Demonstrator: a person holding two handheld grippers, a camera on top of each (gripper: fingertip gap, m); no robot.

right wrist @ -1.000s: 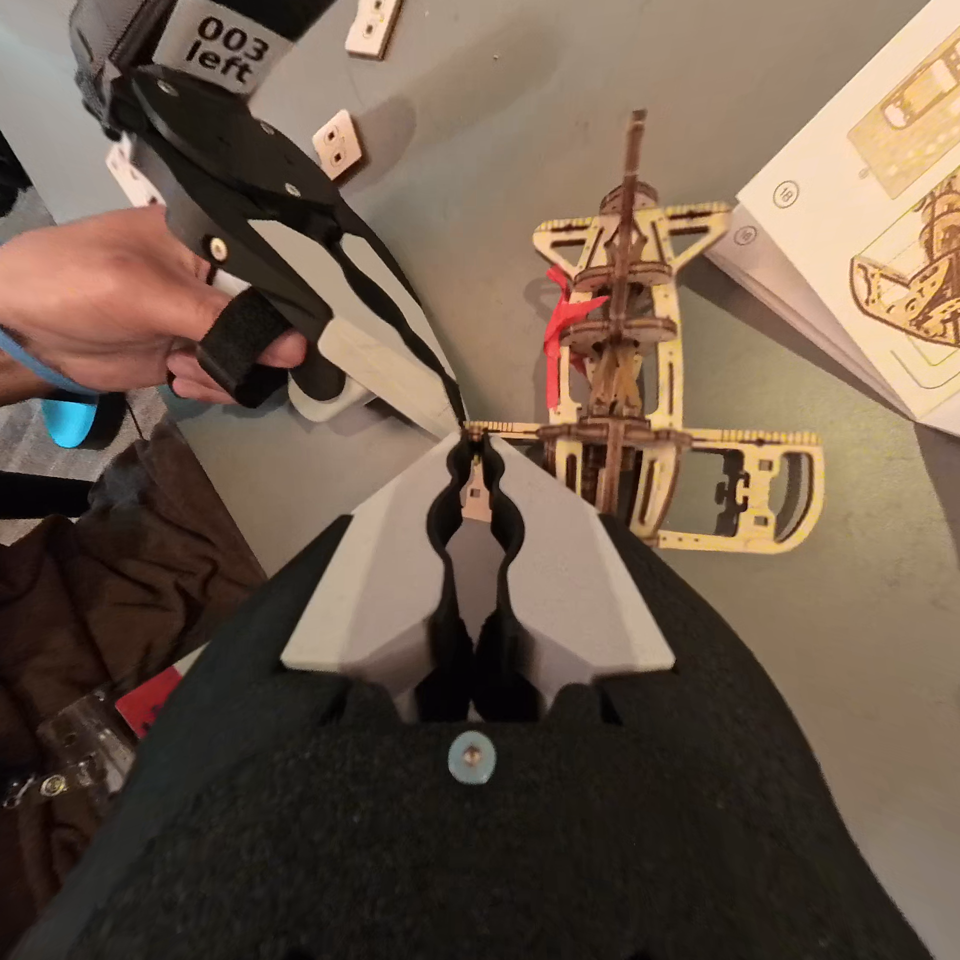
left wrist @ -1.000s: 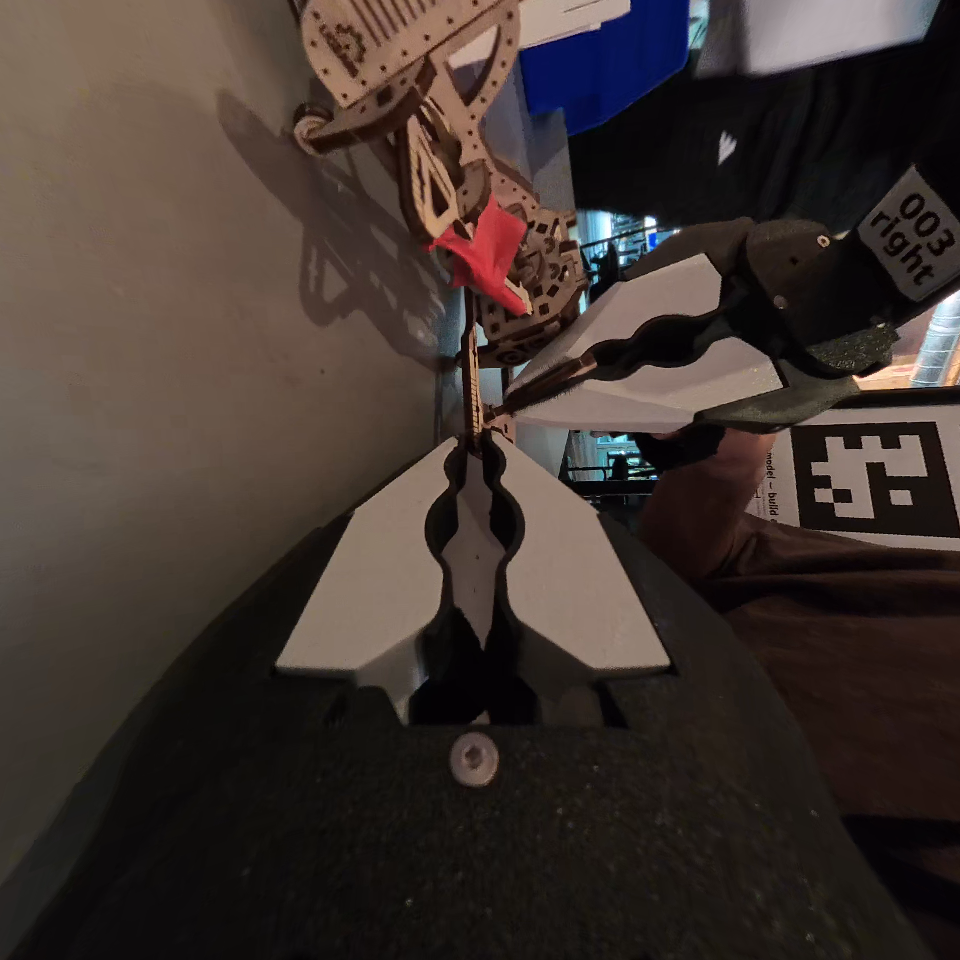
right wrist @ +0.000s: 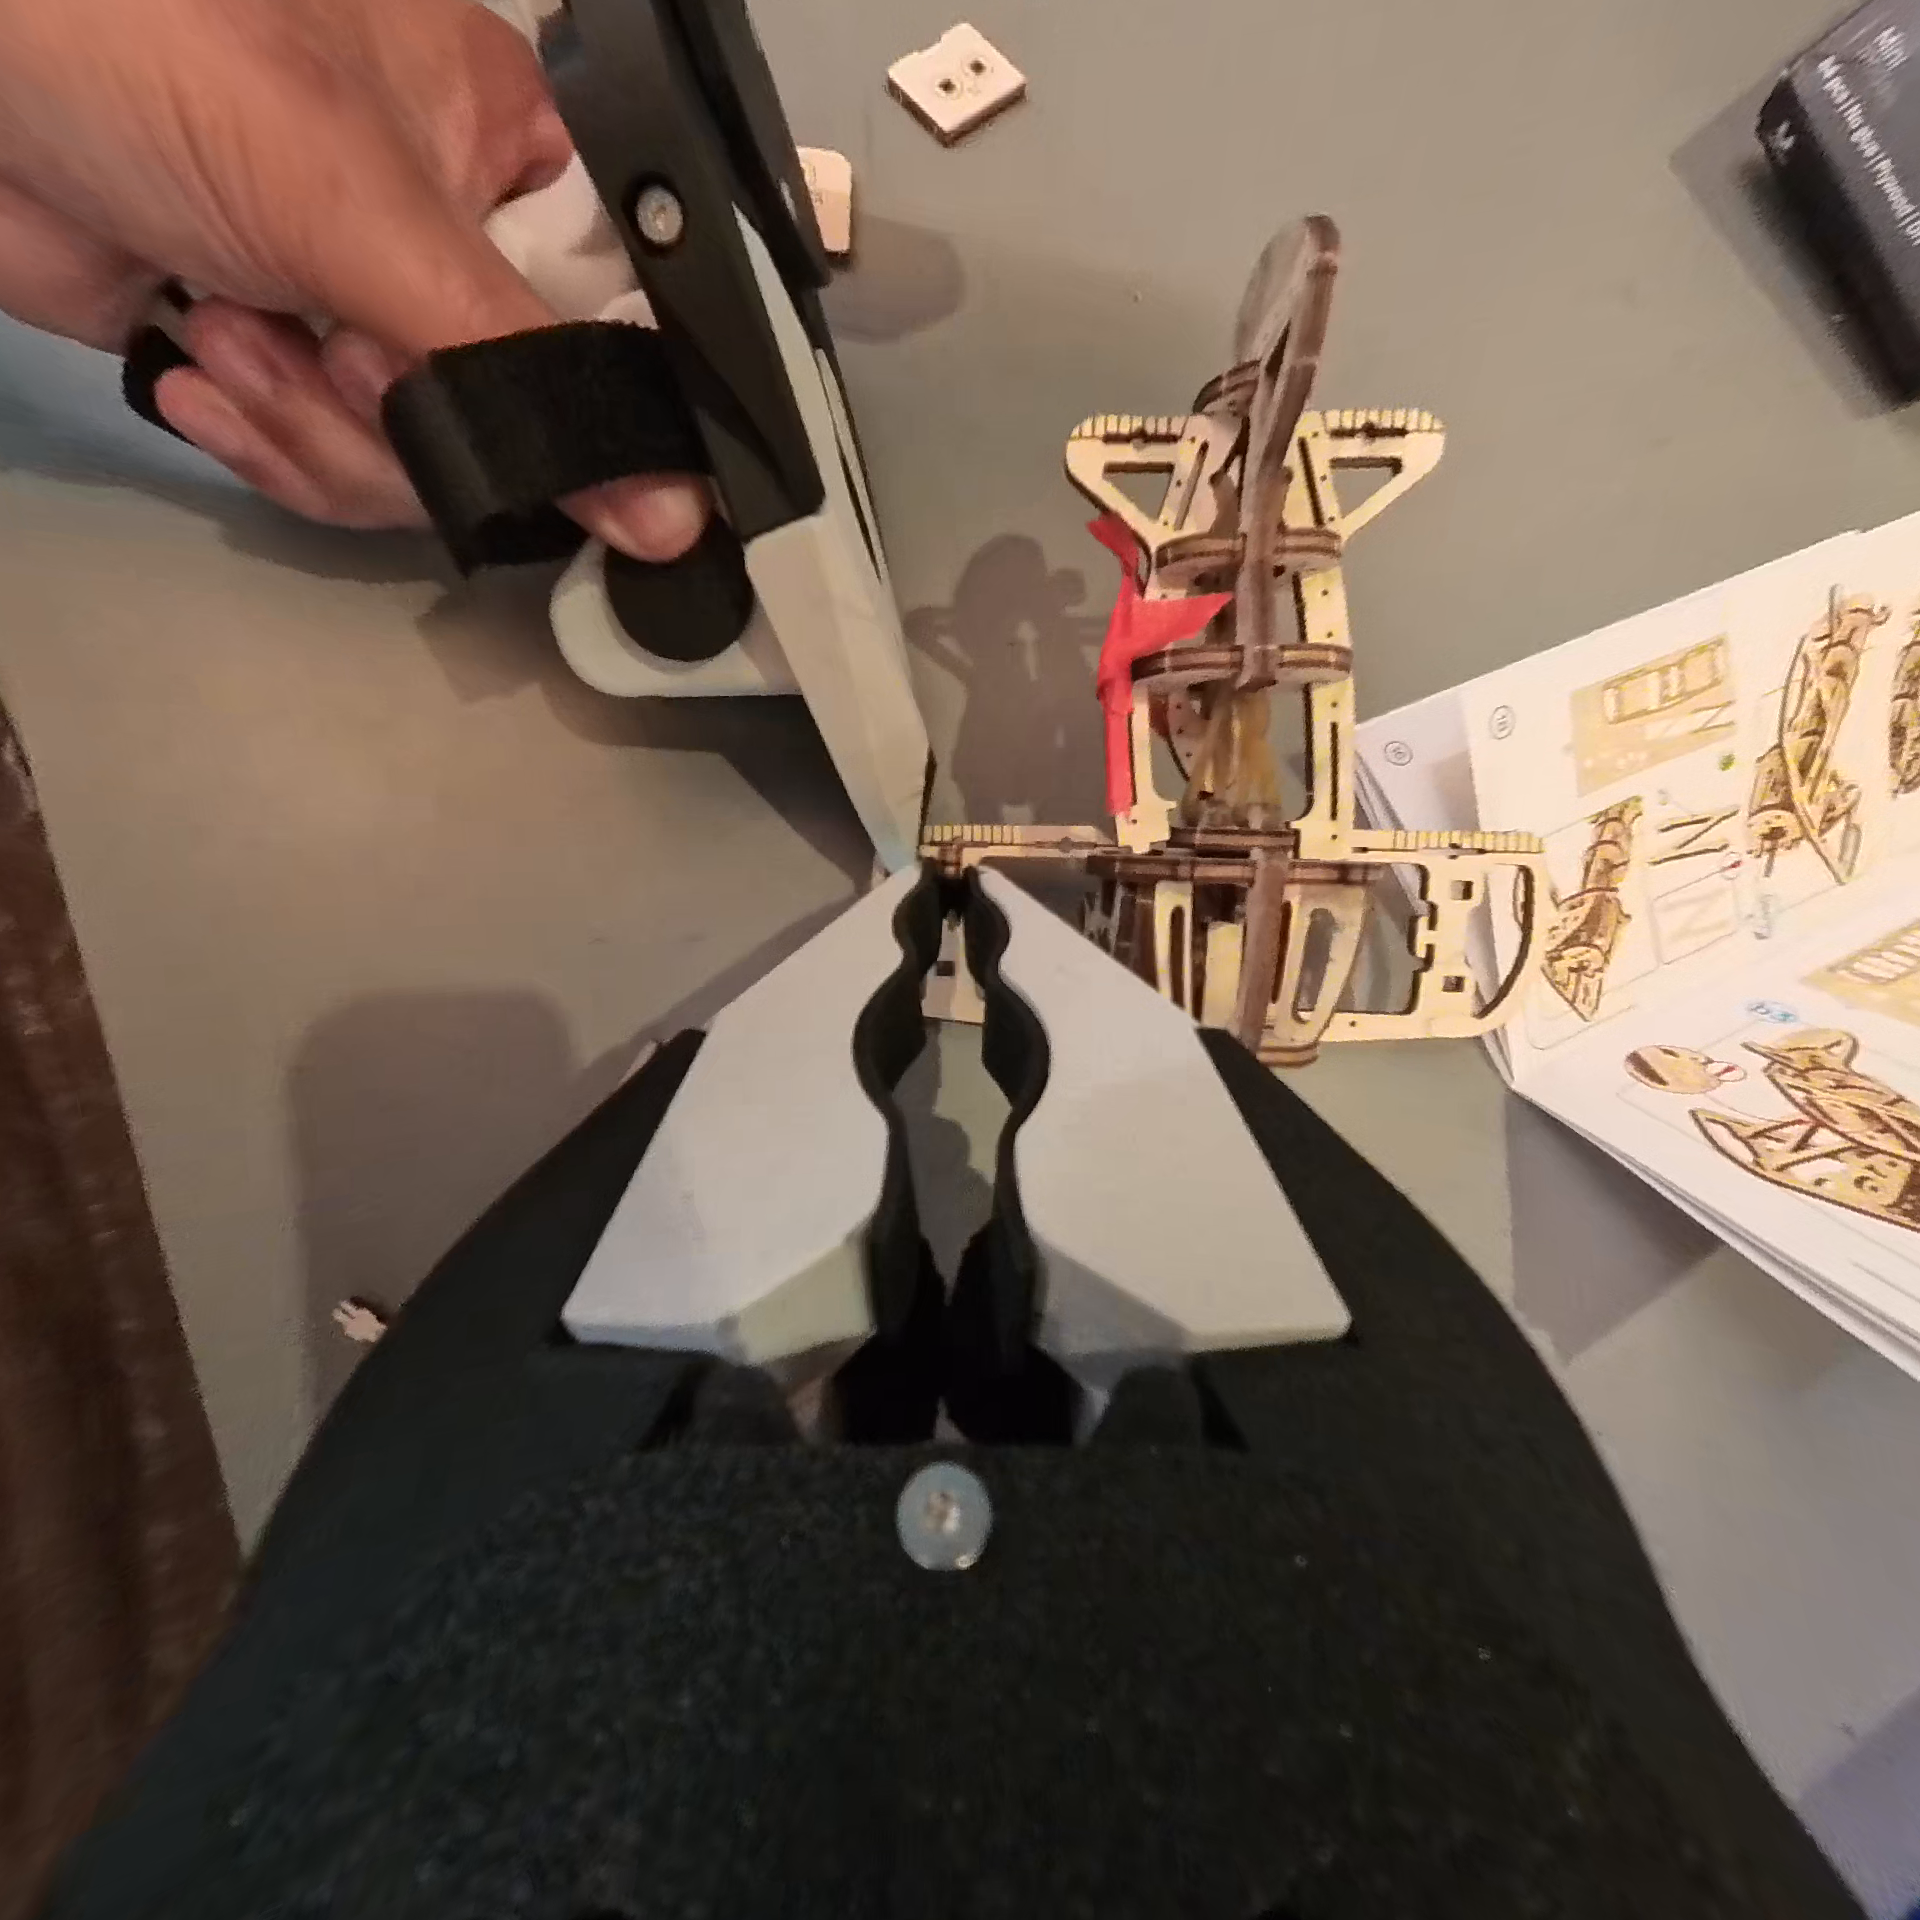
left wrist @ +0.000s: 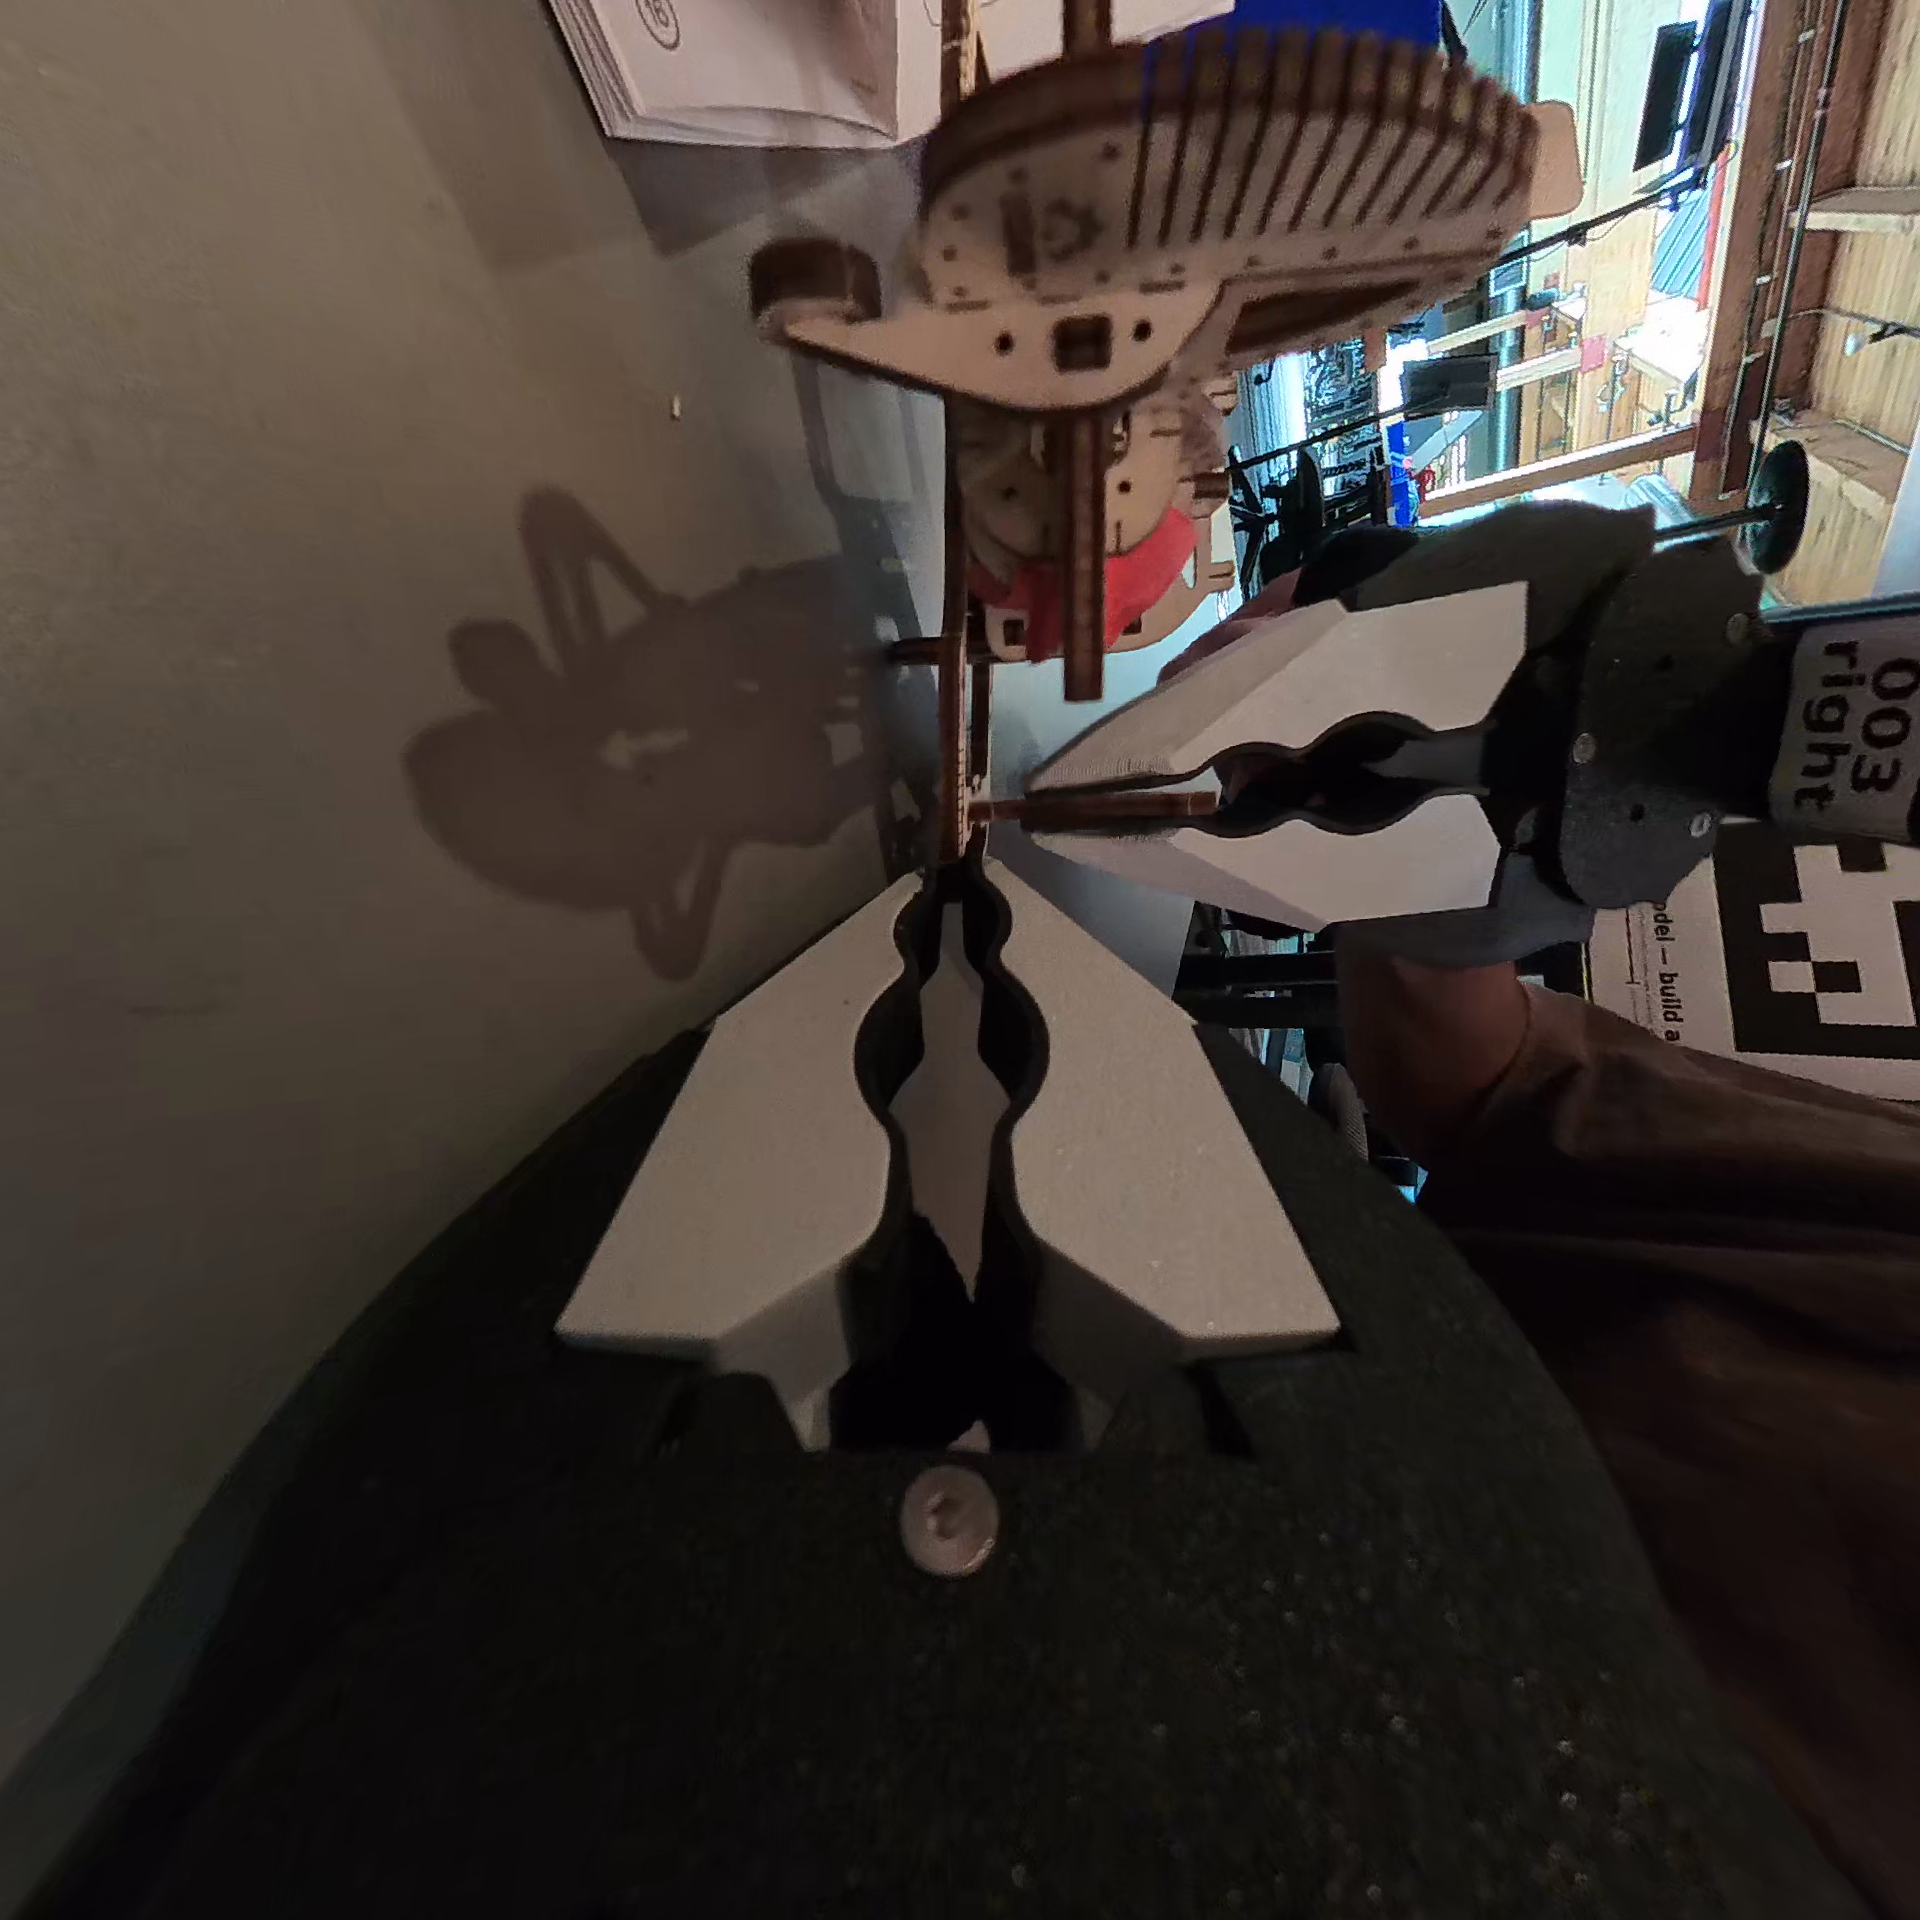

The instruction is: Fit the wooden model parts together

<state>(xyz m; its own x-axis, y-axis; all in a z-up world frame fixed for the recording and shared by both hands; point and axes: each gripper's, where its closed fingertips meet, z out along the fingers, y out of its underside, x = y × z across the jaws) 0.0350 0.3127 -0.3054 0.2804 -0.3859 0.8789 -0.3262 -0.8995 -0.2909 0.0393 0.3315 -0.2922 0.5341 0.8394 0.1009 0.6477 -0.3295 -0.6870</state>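
Note:
The wooden plane model (right wrist: 1320, 748) with a strip of red tape (right wrist: 1127, 634) hangs a little above the grey table (right wrist: 416, 831), casting a shadow on it. My left gripper (left wrist: 951, 878) is shut on the thin edge of the model's wing end (left wrist: 954, 748). It enters the right wrist view from the upper left (right wrist: 906, 831). My right gripper (right wrist: 948, 883) is shut on a small flat wooden part (right wrist: 943, 971). In the left wrist view the right gripper (left wrist: 1039, 805) holds that part (left wrist: 1122, 803) edge-on against the same wing end.
An open instruction booklet (right wrist: 1662, 935) lies to the right of the model. Small loose wooden pieces (right wrist: 956, 94) lie at the far side, and a tiny one (right wrist: 358, 1320) at the near left. A dark box (right wrist: 1849, 187) sits at the top right. A brown sleeve (left wrist: 1662, 1247) is near. Left and right tips are no more than a few centimetres apart.
The model has been raised off the table and turned, its shadow now apart from it. Both grippers kept their holds at the wing end and sit closer to the model.

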